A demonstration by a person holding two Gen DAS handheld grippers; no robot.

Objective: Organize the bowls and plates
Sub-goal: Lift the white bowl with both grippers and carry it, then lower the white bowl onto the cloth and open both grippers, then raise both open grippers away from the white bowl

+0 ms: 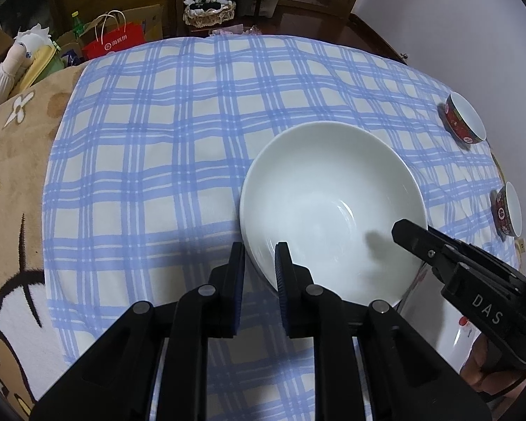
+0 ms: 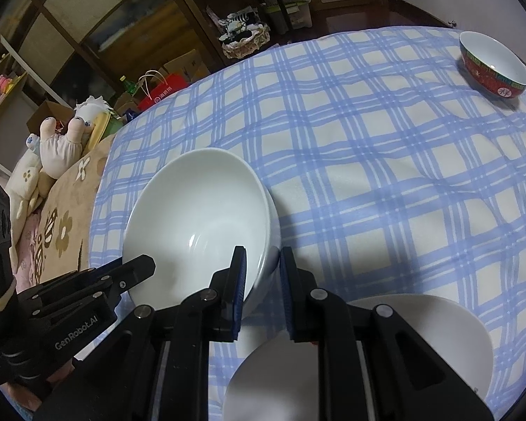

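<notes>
White bowl [image 1: 329,207] on checked cloth [image 1: 157,140], left tongs [image 1: 260,251] clamped on its near-left rim, right tongs [image 2: 262,256] clamped on opposite rim.

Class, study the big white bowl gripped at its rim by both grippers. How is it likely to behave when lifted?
The white bowl looks like glazed ceramic, so probably rigid, fairly heavy and breakable if dropped. Its glossy surface may be slippery against the pads. The left gripper and right gripper each pinch only the thin rim on opposite sides, so it could tilt if one lifts faster.
</notes>
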